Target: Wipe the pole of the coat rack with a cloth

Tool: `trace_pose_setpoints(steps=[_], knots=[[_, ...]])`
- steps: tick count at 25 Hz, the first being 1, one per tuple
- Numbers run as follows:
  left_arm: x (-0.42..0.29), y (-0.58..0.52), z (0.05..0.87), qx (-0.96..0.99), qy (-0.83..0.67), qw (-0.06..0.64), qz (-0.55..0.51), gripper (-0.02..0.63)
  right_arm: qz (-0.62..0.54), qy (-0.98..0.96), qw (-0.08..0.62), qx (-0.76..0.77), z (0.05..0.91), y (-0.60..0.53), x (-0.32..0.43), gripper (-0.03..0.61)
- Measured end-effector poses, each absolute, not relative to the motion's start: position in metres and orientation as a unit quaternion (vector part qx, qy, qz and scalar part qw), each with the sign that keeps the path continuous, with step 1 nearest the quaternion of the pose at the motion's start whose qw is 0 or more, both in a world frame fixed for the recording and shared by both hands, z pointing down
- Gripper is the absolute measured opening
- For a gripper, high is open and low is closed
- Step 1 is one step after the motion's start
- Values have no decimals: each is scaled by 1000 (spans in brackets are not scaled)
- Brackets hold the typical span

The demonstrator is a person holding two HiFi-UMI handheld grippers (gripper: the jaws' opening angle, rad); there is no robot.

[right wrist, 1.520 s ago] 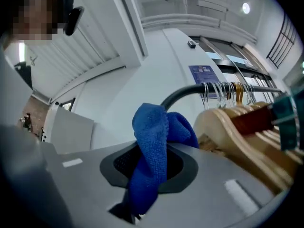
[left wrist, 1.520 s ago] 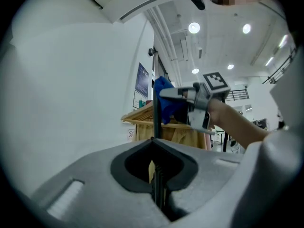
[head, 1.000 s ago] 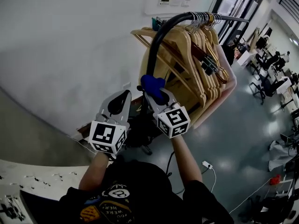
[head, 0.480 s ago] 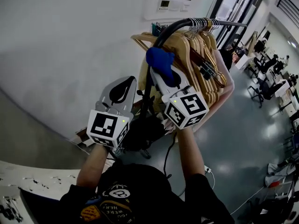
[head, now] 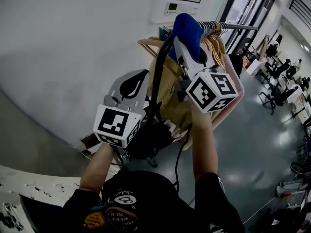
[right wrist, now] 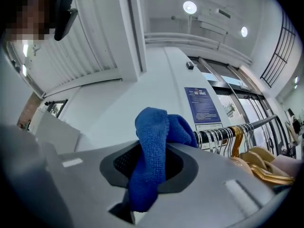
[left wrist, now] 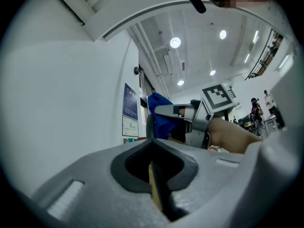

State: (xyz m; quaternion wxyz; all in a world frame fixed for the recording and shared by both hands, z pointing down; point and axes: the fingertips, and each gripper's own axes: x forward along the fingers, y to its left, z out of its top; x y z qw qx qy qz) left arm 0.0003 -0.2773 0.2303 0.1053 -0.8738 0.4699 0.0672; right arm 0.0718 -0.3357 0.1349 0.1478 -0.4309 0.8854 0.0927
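The coat rack's black pole (head: 160, 64) rises from the floor and bends into a top bar (head: 239, 27) hung with wooden hangers (head: 175, 101). My right gripper (head: 183, 33) is shut on a blue cloth (head: 186, 29) and holds it against the bend at the top of the pole. In the right gripper view the cloth (right wrist: 153, 158) hangs bunched between the jaws, with the bar (right wrist: 247, 126) just beyond. My left gripper (head: 133, 85) is shut and empty, lower down, left of the pole. From the left gripper view the cloth (left wrist: 160, 114) and pole (left wrist: 150, 127) show ahead.
A white wall (head: 68, 47) stands close on the left, with a control panel (head: 171, 6) on it. Glass doors (head: 245, 4) lie behind the rack. A cable and power strip (head: 218, 178) lie on the grey floor. Desks and chairs (head: 279, 74) fill the far right.
My right gripper has slid the blue cloth up the pole, from mid height to the bend at the top. The left gripper has stayed about where it was.
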Motion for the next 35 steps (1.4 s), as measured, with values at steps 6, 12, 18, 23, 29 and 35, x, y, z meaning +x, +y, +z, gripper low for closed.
trace_pose_setpoints(steps=[6, 12, 18, 23, 29, 35], knots=[[-8, -273, 245, -870, 481, 84, 71, 5, 92, 910, 99, -393, 189, -314, 44, 83], [-14, -272, 289, -869, 489, 42, 58, 5, 68, 917, 26, -393, 286, -305, 38, 81], [-11, -275, 306, -872, 486, 27, 50, 5, 45, 924, -39, -378, 377, -308, 43, 81], [-9, -270, 311, -873, 484, 23, 49, 5, 33, 922, -53, -382, 392, -306, 45, 81], [-9, -270, 304, -872, 486, 39, 44, 4, 71, 921, -8, -383, 320, -305, 42, 81], [-14, -270, 272, -873, 478, 78, 55, 5, 104, 913, 69, -388, 211, -315, 43, 84]])
